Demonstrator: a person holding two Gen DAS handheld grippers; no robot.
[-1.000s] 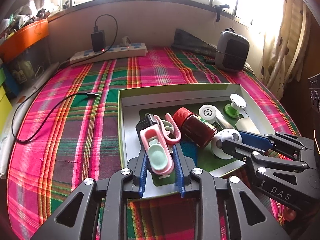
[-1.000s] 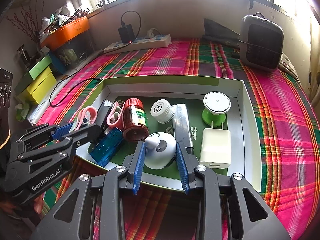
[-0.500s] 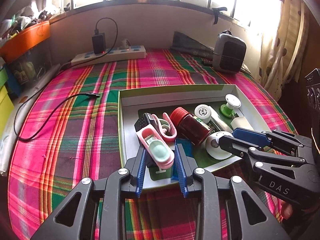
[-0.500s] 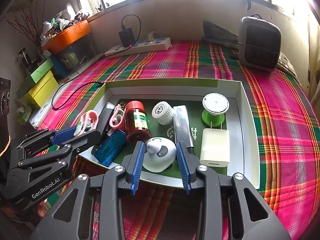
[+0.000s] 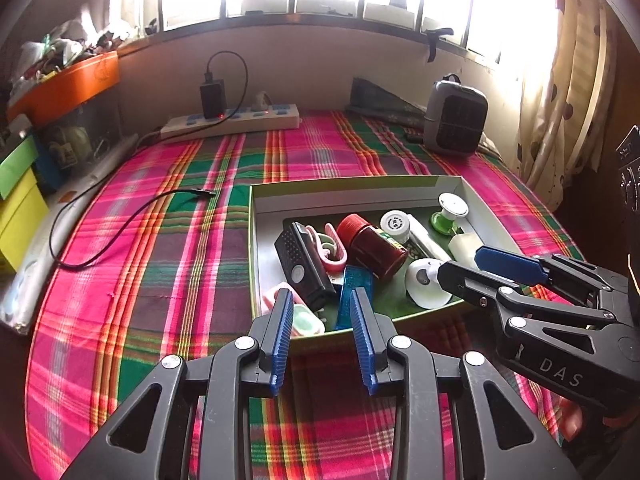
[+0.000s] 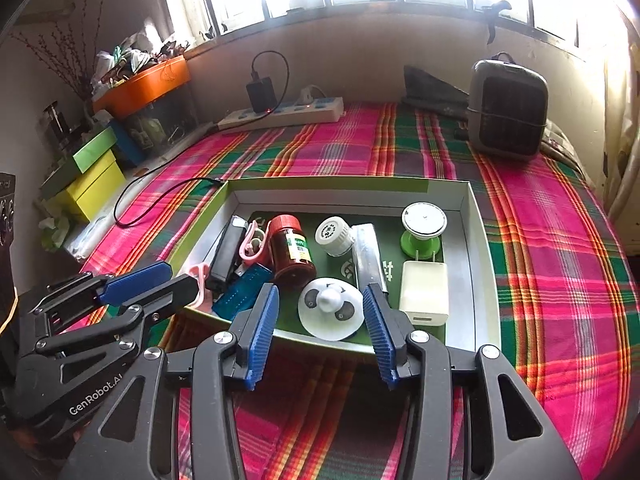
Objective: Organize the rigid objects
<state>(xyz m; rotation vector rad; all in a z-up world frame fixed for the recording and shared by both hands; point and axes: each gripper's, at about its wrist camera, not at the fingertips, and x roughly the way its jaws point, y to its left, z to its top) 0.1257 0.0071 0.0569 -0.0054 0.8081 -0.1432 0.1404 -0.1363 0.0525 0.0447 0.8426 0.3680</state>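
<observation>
Rigid objects sit packed in the green-rimmed box point(image 6: 472, 240) on the plaid bed point(image 5: 160, 240): red jar point(image 6: 292, 252), white charger point(image 6: 424, 292), green spool point(image 6: 422, 228), black device point(image 5: 304, 264), blue case point(image 5: 354, 292), pink clip point(image 5: 296, 316). All grouped in one container, so I judge sorting nearly done. My left gripper point(image 5: 320, 336) has jaws opening, nothing pressed between them; the pink clip lies in the box's near corner just past the tips. My right gripper point(image 6: 320, 332) has jaws opening wide, framing the round white panda piece point(image 6: 330, 308) without touching. A second ago both held these items clamped; now released, both grippers pulled back and up from the box.
</observation>
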